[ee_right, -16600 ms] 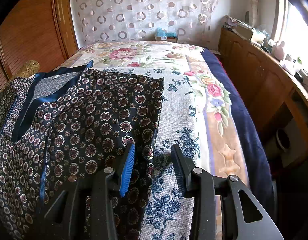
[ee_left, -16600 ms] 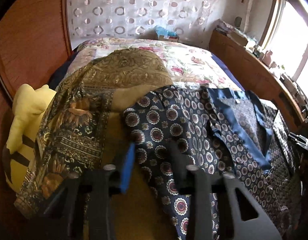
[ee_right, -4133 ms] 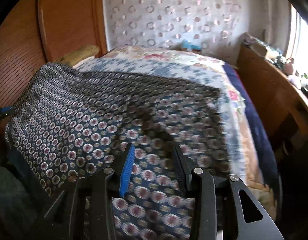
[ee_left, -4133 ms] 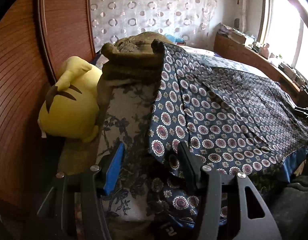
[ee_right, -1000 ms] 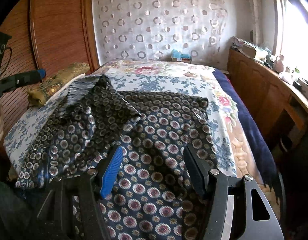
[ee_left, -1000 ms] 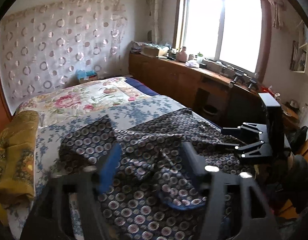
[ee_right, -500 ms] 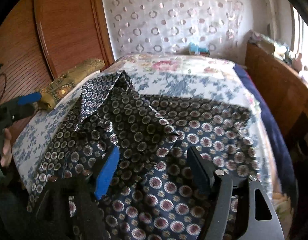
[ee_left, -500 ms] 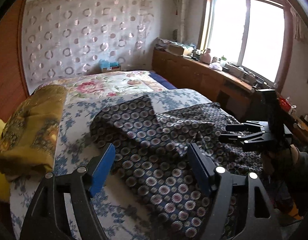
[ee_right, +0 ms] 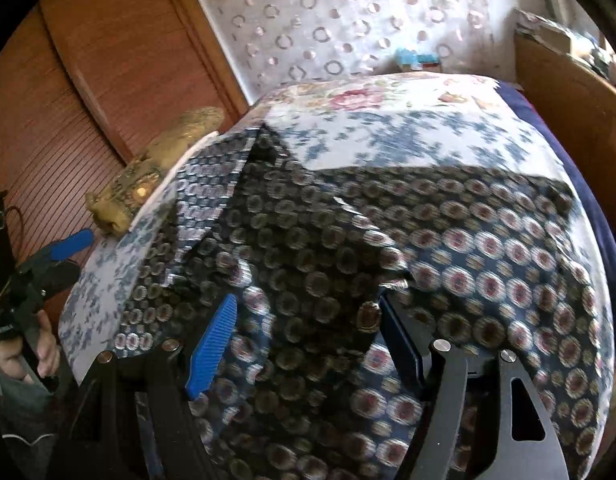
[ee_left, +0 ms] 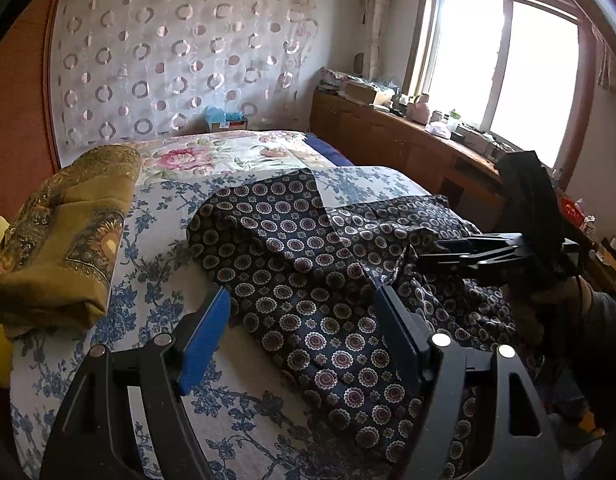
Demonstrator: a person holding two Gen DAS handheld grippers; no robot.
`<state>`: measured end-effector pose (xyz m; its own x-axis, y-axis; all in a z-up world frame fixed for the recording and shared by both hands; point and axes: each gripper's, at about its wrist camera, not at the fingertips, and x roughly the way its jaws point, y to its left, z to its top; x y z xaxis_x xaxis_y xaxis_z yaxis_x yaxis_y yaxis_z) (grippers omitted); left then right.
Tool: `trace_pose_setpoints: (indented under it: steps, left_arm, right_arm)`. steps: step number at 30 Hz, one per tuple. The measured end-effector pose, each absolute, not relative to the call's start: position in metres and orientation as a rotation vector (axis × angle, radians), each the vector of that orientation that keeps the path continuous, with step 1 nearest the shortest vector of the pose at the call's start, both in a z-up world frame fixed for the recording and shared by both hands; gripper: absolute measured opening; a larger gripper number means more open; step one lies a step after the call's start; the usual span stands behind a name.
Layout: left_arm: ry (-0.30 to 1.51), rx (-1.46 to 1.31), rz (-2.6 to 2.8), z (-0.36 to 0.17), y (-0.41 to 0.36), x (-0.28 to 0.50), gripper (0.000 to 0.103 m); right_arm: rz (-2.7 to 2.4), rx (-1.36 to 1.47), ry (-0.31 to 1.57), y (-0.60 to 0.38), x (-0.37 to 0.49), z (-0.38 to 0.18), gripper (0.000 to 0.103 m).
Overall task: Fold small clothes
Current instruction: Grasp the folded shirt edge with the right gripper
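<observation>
Left gripper (ee_left: 304, 336) wide open, empty, hovering over patterned shirt (ee_left: 308, 264) on bed (ee_left: 156, 312). Right gripper (ee_right: 308, 336) open too, blurred, probably not gripping cloth.

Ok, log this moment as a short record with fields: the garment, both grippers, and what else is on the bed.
garment: navy patterned garment, spread on the bed, partly folded, rumpled
left gripper: open, above the garment's near edge, holding nothing
right gripper: open, over the garment, nothing clamped
bed cover: blue floral cover
other item: folded mustard patterned cloth, left of the garment
</observation>
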<state>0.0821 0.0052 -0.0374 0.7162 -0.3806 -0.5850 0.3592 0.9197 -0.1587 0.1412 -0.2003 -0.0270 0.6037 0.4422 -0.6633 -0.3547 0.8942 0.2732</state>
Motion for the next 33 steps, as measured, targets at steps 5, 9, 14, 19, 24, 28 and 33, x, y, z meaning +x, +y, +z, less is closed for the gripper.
trace_pose_setpoints:
  steps: [5, 9, 14, 19, 24, 28, 33]
  left_arm:
    - [0.659, -0.033, -0.413, -0.039, 0.005, 0.081, 0.076]
    - [0.666, -0.034, -0.415, -0.041, 0.004, 0.081, 0.076]
    - [0.67, -0.033, -0.423, -0.044, 0.0, 0.081, 0.076]
    - [0.671, -0.031, -0.43, -0.044, -0.003, 0.081, 0.076]
    - [0.671, -0.026, -0.442, -0.045, -0.007, 0.082, 0.076]
    - [0.673, -0.021, -0.454, -0.045, -0.013, 0.082, 0.076]
    - [0.676, -0.005, -0.472, -0.045, -0.021, 0.082, 0.076]
  right_arm:
    - [0.465, 0.072, 0.812, -0.185, 0.153, -0.034, 0.074]
    - [0.442, 0.017, 0.812, -0.175, 0.158, -0.036, 0.074]
    - [0.419, -0.026, 0.816, -0.171, 0.158, -0.039, 0.02]
    - [0.441, -0.04, 0.753, -0.177, 0.139, -0.032, 0.004]
    - [0.43, -0.038, 0.692, -0.192, 0.111, -0.02, 0.003]
    - [0.403, 0.002, 0.638, -0.215, 0.083, -0.007, 0.003]
    - [0.341, 0.01, 0.605, -0.242, 0.05, 0.0, 0.003]
